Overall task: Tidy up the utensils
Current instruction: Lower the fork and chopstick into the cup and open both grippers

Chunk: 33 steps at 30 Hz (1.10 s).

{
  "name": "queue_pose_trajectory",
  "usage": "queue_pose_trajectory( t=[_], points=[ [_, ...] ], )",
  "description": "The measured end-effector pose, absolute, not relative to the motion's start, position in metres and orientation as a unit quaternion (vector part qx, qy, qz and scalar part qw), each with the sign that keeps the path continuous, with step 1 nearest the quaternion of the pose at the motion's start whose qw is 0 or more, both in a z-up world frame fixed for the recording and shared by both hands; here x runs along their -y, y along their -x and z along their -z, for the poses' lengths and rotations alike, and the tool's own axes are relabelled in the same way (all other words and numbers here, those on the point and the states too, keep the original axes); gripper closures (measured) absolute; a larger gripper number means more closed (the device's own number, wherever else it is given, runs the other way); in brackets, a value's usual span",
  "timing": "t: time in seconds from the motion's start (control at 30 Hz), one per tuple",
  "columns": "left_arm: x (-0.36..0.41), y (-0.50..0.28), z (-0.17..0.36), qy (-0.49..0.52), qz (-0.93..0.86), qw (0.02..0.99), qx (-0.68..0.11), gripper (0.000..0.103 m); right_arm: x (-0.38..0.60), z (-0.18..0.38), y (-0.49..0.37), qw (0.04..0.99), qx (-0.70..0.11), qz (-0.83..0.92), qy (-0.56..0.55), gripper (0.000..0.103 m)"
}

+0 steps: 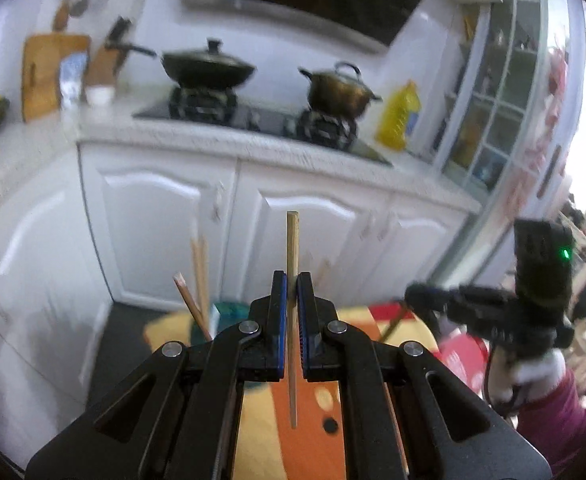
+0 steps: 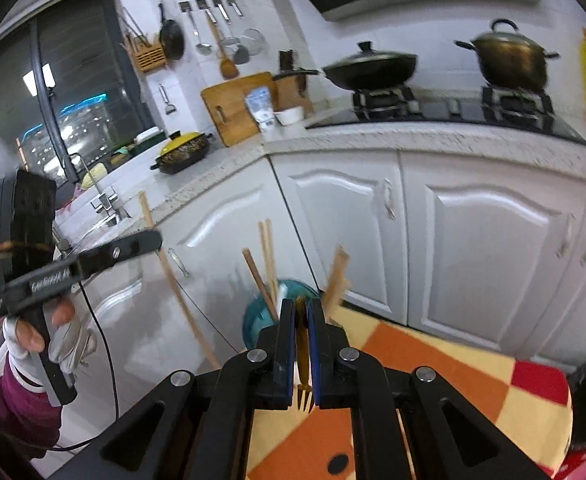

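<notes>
**Both utensils lifted, ready to drop in the holder**

The left gripper has its jaws clamped on a chopstick; the right gripper pinches a small fork, prongs toward the camera. Next — I judge — each goes down into the teal cup at the bench's far edge, beside chopsticks already standing there.

A home kitchen: a gas hob carries a lidded wok and a lidded pot on a speckled counter over white cabinet doors, with ladles hung on the tiled wall beside a leaning cutting board and a sink tap.
</notes>
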<state>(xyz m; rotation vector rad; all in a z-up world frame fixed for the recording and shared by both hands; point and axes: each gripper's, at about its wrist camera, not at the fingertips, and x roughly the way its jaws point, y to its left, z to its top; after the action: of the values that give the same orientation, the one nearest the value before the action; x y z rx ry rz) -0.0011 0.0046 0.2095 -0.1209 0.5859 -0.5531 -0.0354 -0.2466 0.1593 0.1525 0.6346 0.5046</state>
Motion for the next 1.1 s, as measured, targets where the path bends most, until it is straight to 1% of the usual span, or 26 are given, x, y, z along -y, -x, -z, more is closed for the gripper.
queue_pose_trajectory(
  t=[0.2, 0.4, 0.7, 0.87, 1.0, 1.1],
  points=[
    [-0.014, -0.031, -0.222, 0.045, 0.22, 0.942, -0.248, 0.1, 0.217, -0.171, 0.009, 0.916, -0.302, -0.257, -0.061, 0.097],
    [-0.011, -0.053, -0.196, 0.014, 0.175, 0.953, -0.245, 0.1, 0.194, -0.15, -0.027, 0.907, -0.323, -0.261, -0.073, 0.097],
    [-0.008, -0.069, -0.13, 0.025, 0.152, 0.943, -0.296, 0.1, 0.172, -0.086, -0.057, 0.882, -0.386, -0.259, -0.077, 0.097],
    [-0.005, -0.07, -0.104, 0.035, 0.148, 0.935, -0.322, 0.1, 0.169, -0.053, -0.067, 0.87, -0.419, -0.247, -0.076, 0.097],
    [-0.004, -0.07, -0.092, 0.045, 0.144, 0.932, -0.33, 0.1, 0.171, -0.046, -0.067, 0.871, -0.42, -0.243, -0.078, 0.097],
    [-0.005, -0.068, -0.093, 0.048, 0.143, 0.932, -0.33, 0.099, 0.175, -0.049, -0.063, 0.874, -0.414, -0.238, -0.084, 0.097]
  ],
)
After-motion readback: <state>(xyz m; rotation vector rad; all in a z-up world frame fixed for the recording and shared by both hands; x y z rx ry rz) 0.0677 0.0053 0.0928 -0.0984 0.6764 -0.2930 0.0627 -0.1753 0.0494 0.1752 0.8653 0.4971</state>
